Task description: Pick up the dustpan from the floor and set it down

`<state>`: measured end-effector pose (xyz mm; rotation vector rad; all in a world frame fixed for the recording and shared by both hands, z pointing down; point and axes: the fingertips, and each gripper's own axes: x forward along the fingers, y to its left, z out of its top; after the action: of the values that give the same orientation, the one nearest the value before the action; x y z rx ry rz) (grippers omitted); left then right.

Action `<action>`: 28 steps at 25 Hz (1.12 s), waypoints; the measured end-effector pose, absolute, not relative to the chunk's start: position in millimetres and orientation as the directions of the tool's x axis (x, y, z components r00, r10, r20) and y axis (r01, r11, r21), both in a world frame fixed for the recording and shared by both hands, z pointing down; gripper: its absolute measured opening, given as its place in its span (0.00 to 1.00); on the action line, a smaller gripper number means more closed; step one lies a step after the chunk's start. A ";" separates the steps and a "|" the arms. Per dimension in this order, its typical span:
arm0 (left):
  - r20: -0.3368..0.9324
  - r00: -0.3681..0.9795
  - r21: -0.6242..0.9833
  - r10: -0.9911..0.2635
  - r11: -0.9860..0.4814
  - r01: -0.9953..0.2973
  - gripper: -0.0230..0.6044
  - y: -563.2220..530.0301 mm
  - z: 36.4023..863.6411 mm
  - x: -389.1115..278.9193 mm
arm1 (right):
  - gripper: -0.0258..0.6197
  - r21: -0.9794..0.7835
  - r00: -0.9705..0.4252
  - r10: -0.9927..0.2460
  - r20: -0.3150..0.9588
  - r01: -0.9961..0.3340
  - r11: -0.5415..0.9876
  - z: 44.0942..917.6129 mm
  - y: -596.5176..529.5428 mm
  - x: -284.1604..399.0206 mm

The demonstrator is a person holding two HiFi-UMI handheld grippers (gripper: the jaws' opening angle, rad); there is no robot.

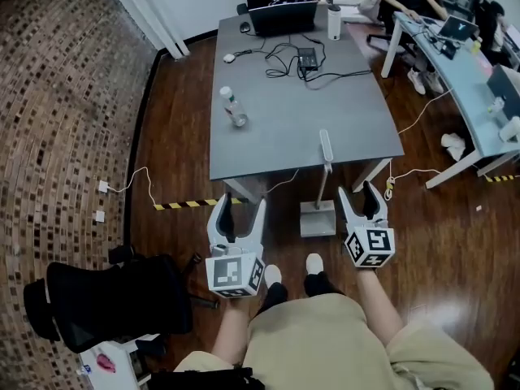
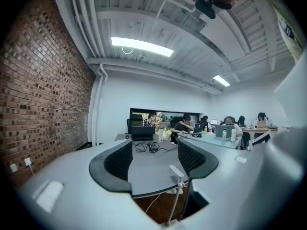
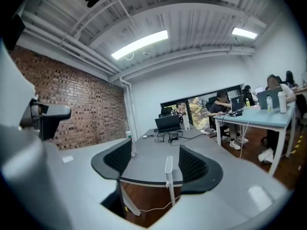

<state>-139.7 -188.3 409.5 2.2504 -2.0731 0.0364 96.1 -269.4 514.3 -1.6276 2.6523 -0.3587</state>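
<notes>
Left gripper (image 1: 240, 204) and right gripper (image 1: 357, 192) agape, empty; dustpan (image 1: 317, 219) ahead, seemingly against grey table (image 1: 276, 120).

Left gripper (image 1: 240, 205) and right gripper (image 1: 358, 193) point forward, roughly level (forearms outstretched), jaws apart, seemingly gripping nothing.

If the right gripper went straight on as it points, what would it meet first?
Likely the dustpan handle, standing almost centred between the open jaws of the right gripper; the table edge lies behind it. Depth is hard to judge.
</notes>
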 end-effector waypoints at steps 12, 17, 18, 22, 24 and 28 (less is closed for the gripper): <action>0.141 0.050 0.047 -0.989 -0.043 -0.998 0.51 -209.6 432.3 -173.2 | 0.50 -0.127 -0.422 -0.848 0.320 -0.906 0.403 642.3 -317.4 71.2; 0.175 0.043 0.039 -0.984 -0.036 -0.999 0.51 -213.6 439.3 -173.2 | 0.50 -0.132 -0.414 -0.822 0.391 -0.909 0.396 682.0 -355.1 68.0; 0.178 0.039 0.039 -0.983 -0.033 -0.999 0.51 -213.8 441.2 -173.8 | 0.50 -0.126 -0.417 -0.816 0.399 -0.907 0.402 687.4 -362.8 67.0; 0.203 0.014 0.029 -0.979 -0.008 -1.000 0.51 -211.3 448.8 -184.2 | 0.50 -0.118 -0.422 -0.796 0.433 -0.902 0.414 710.8 -387.3 56.3; 0.215 0.004 0.028 -0.977 0.002 -1.000 0.51 -210.6 452.8 -188.4 | 0.50 -0.115 -0.423 -0.786 0.452 -0.901 0.419 720.5 -396.0 51.3; 0.226 -0.010 0.024 -0.974 0.016 -1.000 0.51 -211.1 456.0 -194.5 | 0.50 -0.085 -0.430 -0.757 0.492 -0.889 0.449 737.9 -408.5 41.2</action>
<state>-194.5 -211.1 456.0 2.0752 -2.1028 0.2122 41.2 -408.5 737.9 -1.7910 2.9868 -0.6088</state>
